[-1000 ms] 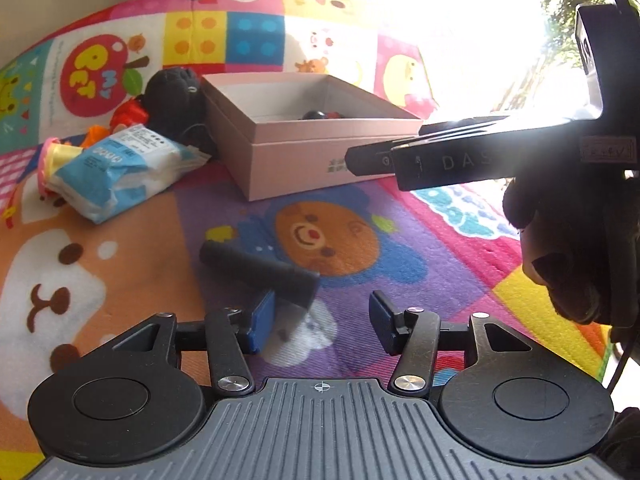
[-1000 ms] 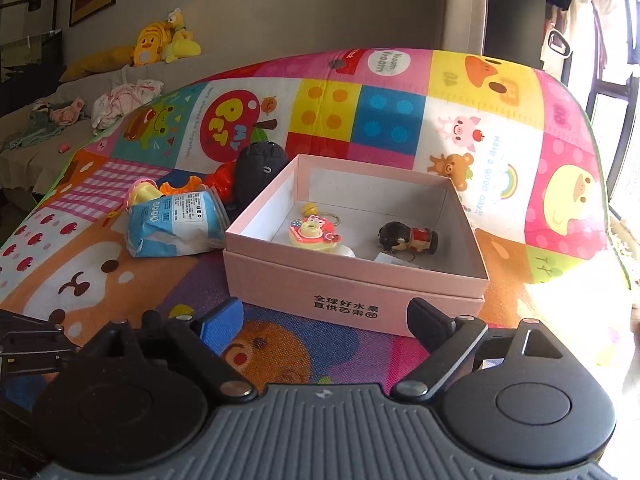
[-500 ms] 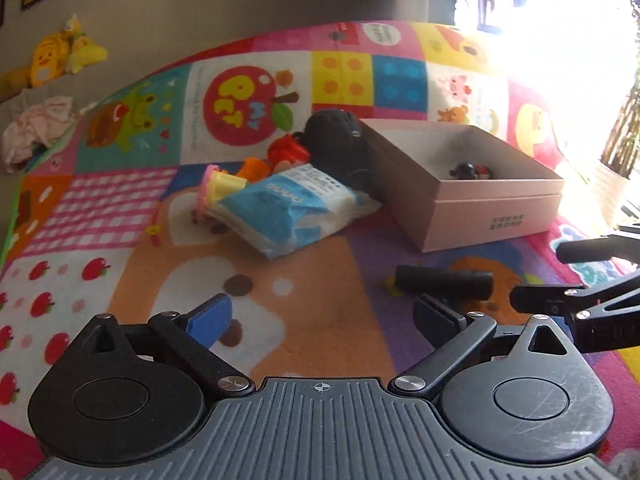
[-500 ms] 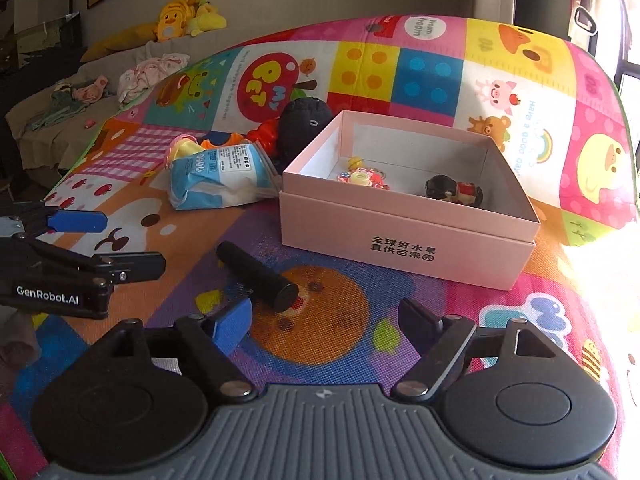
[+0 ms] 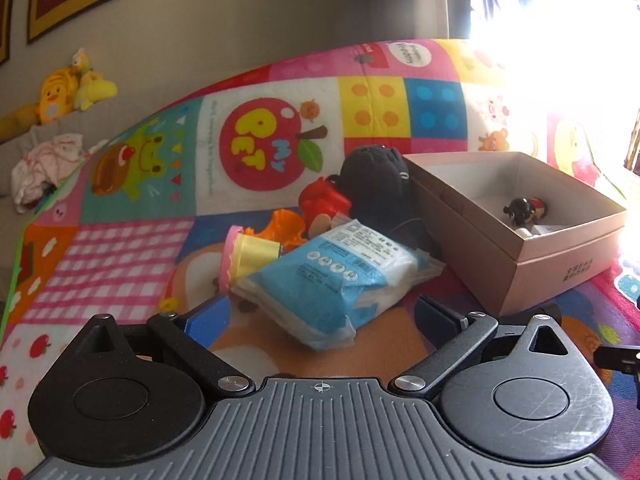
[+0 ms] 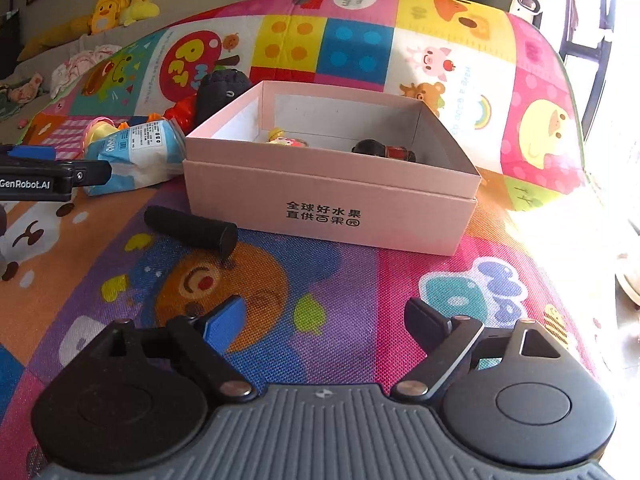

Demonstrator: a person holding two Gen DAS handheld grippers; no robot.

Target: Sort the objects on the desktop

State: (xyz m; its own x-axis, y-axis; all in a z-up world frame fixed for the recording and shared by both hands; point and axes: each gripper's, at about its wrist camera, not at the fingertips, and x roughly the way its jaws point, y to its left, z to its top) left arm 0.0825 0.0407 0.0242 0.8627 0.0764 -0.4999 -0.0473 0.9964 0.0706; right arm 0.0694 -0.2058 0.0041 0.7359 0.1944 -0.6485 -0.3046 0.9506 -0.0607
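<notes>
Here both grippers, left gripper (image 5: 322,316) and right gripper (image 6: 322,322), gape empty over the cartoon mat (image 6: 340,292), the right's jaws just widening.

Left gripper (image 5: 322,316) released the black cylinder (image 6: 191,229), jaws now wide.

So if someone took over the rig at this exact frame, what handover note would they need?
Left gripper: open, empty, aimed at the blue tissue pack.
Right gripper: open, empty, over the mat in front of the pink box.
Done: two small figures, one black and red, one pink and yellow, lie in the box.
Left: black cylinder on the mat beside the box; tissue pack, yellow cup, orange toy, red toy and black pouch are piled left of the box.
</notes>
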